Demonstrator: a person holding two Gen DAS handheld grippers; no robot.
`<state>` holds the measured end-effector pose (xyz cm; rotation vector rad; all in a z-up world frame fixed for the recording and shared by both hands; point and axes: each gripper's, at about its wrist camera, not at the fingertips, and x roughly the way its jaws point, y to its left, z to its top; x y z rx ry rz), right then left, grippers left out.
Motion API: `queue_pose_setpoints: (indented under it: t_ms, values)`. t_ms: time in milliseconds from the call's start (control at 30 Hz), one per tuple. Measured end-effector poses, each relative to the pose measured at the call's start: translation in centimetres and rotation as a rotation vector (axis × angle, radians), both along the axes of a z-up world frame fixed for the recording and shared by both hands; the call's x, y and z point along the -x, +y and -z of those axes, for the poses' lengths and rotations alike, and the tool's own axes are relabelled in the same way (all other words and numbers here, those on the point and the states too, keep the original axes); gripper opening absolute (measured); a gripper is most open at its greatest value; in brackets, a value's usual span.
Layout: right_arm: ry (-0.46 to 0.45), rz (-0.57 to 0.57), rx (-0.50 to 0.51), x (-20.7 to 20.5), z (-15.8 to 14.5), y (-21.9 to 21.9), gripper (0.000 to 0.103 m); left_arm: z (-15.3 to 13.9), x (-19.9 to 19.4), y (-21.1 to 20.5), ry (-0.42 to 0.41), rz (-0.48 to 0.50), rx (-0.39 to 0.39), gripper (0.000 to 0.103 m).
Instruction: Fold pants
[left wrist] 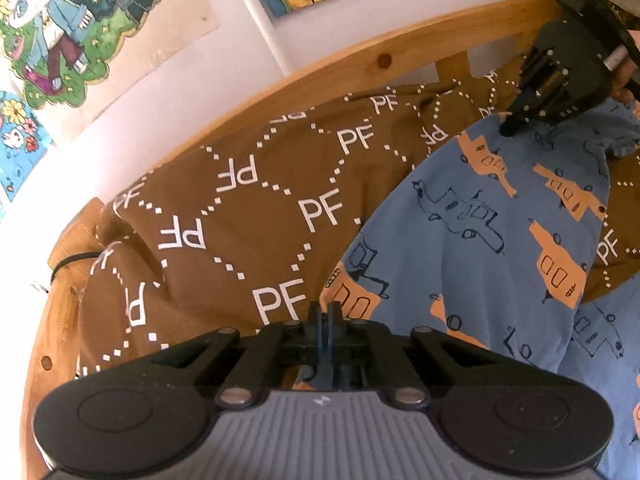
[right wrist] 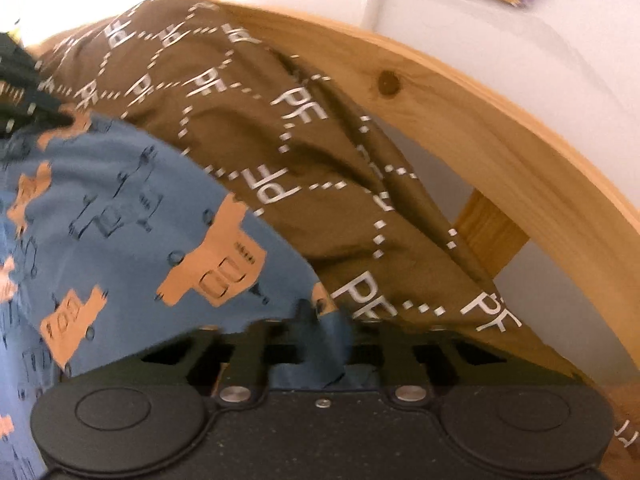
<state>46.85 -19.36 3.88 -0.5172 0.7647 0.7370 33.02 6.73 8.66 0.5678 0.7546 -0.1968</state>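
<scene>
Clamped on a pinch of blue fabric, the left gripper (left wrist: 325, 312) sits at the near edge of the pants (left wrist: 480, 216), its two fingers drawn together with the cloth rising between them. At the pants' far corner in the left wrist view, the right gripper (left wrist: 510, 126) presses its tips onto the same blue edge; a hand (left wrist: 624, 80) holds it from the right. Seen from its own camera, the right gripper (right wrist: 320, 320) also has its fingers brought together, a fold of blue fabric bunched between and below them.

Printed with orange trucks and dark outline drawings of vehicles, the pants lie spread over a brown bedcover (left wrist: 248, 216). Their gripped edge runs between the two grippers, from near centre to upper right in the left wrist view, and the rest of the cloth spreads away to the right and below. Which end is the waist and which the legs cannot be told.

White letters "PF" repeat across the bedcover, some upright and some upside down, set inside diamonds of white dotted lines. Creases run through it toward the bed's edge.

Beyond the cover, a pale wooden bed rail (left wrist: 360, 60) with visible knots curves along the white wall (left wrist: 168, 88). Colourful cartoon drawings (left wrist: 72, 28) hang on it; no writing on them can be read.
</scene>
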Motion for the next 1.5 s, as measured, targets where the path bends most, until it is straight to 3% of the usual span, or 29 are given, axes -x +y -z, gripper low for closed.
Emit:
queue_pose_setpoints:
  t_ms: [200, 400, 600, 767, 1133, 1333, 1500]
  values:
    - [-0.164, 0.031, 0.003, 4.8, -2.3, -1.2, 0.002, 0.1, 2.1, -1.3, -0.122, 0.019, -0.067, 0.001]
    - [-0.306, 0.011, -0.023, 11.4, -4.5, -2.9, 0.001, 1.5, 5.7, -3.5, -0.285, 0.099, -0.254, 0.001]
    - [-0.396, -0.041, -0.02, 18.8, -4.8, -3.7, 0.001, 2.0, 10.6, -4.0, -0.488, 0.152, -0.413, 0.001]
    - [-0.406, -0.061, -0.028, 24.4, -3.8, -4.0, 0.001, 3.5, 15.2, -4.1, -0.554, 0.191, -0.439, 0.001]
    - [-0.379, -0.123, 0.055, 32.6, 1.3, -2.9, 0.001, 10.3, 22.5, -4.5, -0.5, 0.313, -0.549, 0.001]
    - [-0.367, -0.118, 0.043, 34.7, 2.0, -3.0, 0.001, 10.8, 24.3, -4.8, -0.516, 0.322, -0.553, 0.001]
    - [-0.346, -0.094, 0.026, 36.7, 1.5, -4.1, 0.001, 11.4, 26.4, -4.8, -0.469, 0.354, -0.557, 0.001]
